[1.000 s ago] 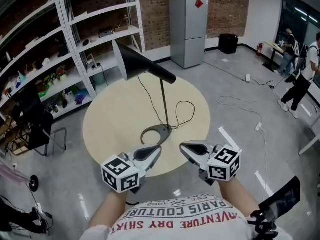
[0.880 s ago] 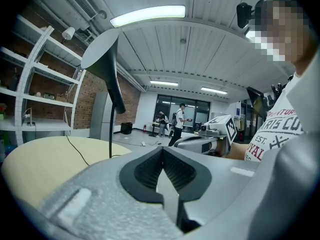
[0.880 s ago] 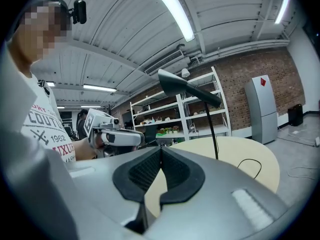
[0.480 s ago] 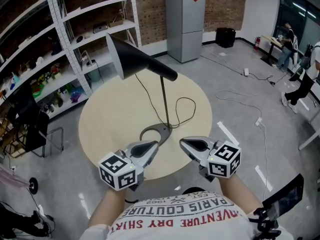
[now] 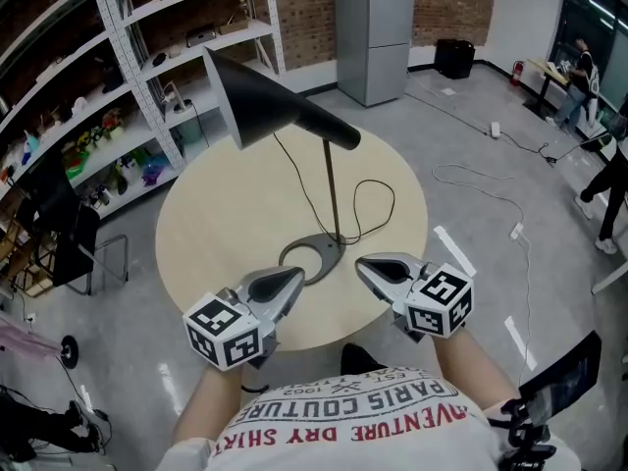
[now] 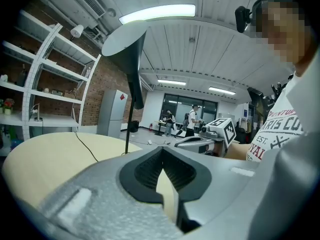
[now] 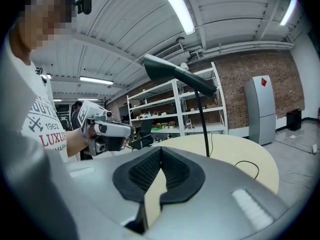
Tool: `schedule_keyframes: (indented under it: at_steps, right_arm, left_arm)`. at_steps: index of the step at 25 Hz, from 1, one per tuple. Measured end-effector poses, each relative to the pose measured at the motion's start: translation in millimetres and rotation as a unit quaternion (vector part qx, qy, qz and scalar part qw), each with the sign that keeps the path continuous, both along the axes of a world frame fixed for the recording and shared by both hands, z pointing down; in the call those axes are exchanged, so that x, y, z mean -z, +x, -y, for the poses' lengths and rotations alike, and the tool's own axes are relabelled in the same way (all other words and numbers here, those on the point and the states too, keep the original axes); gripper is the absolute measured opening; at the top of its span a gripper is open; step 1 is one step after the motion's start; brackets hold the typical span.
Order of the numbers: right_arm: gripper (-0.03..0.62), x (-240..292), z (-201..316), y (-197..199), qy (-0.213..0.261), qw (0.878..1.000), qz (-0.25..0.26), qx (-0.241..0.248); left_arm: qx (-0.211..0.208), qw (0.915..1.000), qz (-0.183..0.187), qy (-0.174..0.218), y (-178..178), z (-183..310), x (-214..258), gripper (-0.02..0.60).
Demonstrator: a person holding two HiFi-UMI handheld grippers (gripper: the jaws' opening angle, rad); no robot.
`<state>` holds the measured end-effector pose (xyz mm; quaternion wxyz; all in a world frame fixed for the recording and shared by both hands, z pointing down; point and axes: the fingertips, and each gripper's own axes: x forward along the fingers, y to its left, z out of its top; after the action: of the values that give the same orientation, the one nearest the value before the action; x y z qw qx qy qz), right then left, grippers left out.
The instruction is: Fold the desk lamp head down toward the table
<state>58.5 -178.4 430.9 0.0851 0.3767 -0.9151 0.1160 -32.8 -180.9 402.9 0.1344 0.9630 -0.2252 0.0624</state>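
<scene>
- Over the last second both claws are being brought a little lower and closer to the person. The left claw (image 5: 297, 277) and the right claw (image 5: 361, 264) are being held over the near edge of the bench (image 5: 196, 234). They are being kept on either side of the lamp base (image 5: 312, 255) and apart from it.
- Nothing is being grasped. In the left gripper view and the right gripper view alike, the jaws are being held clenched together, with only bare bench showing beyond the pads.
- The desk lamp (image 5: 329, 130) is being left as it was, with no shift of head, stem or base being seen across that second. The fold is therefore being judged as not yet begun, and the moment is being read as a pause before reaching.
- The lamp is being found near the middle of the round bench. Its thin stem (image 5: 335, 194) is being carried upright from the flat, ring-shaped base.
- The dark, cone-shaped lamp head (image 5: 257, 101) is being held high, with its wide mouth turned up and to the left in the head view.
- A thin black cord (image 5: 378, 209) is being seen looping over the bench behind the stem.
- For the head to be reached, a claw is probably needing to be released and raised well above its present place.
</scene>
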Motion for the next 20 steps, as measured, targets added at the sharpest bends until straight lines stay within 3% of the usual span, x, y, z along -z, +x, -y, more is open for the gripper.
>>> schedule_keyframes:
  at_steps: [13, 20]
  right_arm:
    - [0.003, -42.0, 102.7, 20.2, 0.003, 0.999, -0.041, 0.003]
    - [0.104, -22.1, 130.9, 8.8, 0.025, 0.996, -0.079, -0.009]
  left_arm:
    - [0.039, 0.9992, 0.012, -0.005, -4.3, 64.2, -26.1, 0.002]
    - [0.048, 0.9987, 0.019, -0.005, -23.2, 65.2, -4.2, 0.002]
